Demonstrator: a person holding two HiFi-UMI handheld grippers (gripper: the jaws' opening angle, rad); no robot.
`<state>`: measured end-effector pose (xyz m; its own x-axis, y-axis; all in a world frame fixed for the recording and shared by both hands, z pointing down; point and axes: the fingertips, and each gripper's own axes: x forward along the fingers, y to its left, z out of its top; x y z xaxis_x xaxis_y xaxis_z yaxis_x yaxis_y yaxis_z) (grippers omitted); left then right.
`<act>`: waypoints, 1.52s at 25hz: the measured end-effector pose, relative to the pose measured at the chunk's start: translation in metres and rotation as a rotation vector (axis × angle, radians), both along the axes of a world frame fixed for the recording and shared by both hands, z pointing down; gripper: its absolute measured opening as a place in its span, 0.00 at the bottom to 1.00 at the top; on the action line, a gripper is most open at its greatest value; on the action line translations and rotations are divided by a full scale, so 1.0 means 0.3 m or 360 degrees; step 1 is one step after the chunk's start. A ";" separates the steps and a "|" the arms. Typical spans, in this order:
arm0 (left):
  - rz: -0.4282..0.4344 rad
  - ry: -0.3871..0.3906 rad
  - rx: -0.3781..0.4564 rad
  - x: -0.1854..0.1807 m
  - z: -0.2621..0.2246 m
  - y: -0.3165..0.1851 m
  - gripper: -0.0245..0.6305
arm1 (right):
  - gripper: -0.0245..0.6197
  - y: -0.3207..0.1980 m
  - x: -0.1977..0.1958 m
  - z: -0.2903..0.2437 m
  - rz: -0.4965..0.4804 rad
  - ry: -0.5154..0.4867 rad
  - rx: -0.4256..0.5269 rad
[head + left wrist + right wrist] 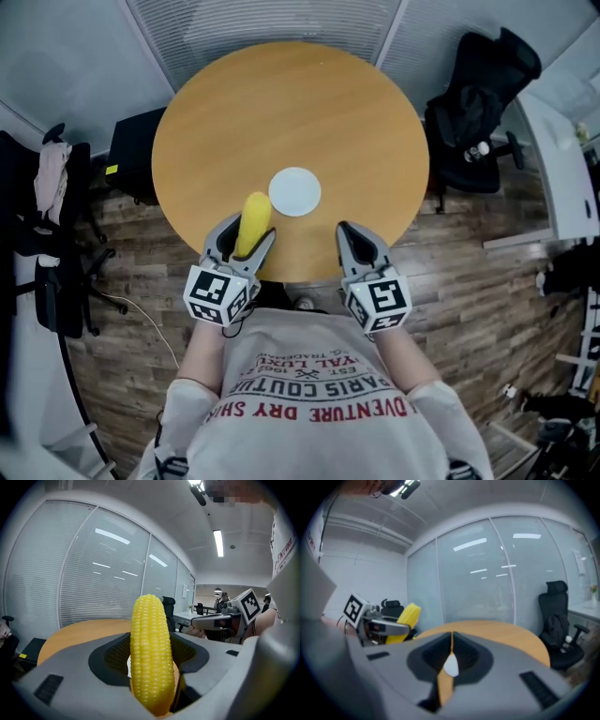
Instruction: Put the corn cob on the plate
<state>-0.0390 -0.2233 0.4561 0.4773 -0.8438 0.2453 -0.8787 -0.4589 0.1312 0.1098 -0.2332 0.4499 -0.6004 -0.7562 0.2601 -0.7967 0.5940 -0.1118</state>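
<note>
A yellow corn cob stands up between the jaws of my left gripper, which is shut on it; in the left gripper view the corn cob fills the middle, tip upward. A small white plate lies on the round wooden table, just right of and beyond the cob. My right gripper hangs over the table's near edge, jaws shut with nothing in them. In the right gripper view the plate shows through the thin slit of the right gripper, and the cob is at the left.
A black office chair stands right of the table, and a dark chair with clothes stands at the left. Glass partition walls with blinds run behind the table. The floor is wood planks.
</note>
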 end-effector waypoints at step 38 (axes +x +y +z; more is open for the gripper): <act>0.0400 -0.0485 -0.0978 0.185 0.864 -0.439 0.46 | 0.08 -0.365 -0.030 0.279 0.0178 0.0016 -0.0326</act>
<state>0.0166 -0.3549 0.7152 0.4735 -0.3850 0.7922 -0.7951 -0.5739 0.1963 0.1007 -0.3427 0.5336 -0.5127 -0.7487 0.4202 -0.8578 0.4679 -0.2128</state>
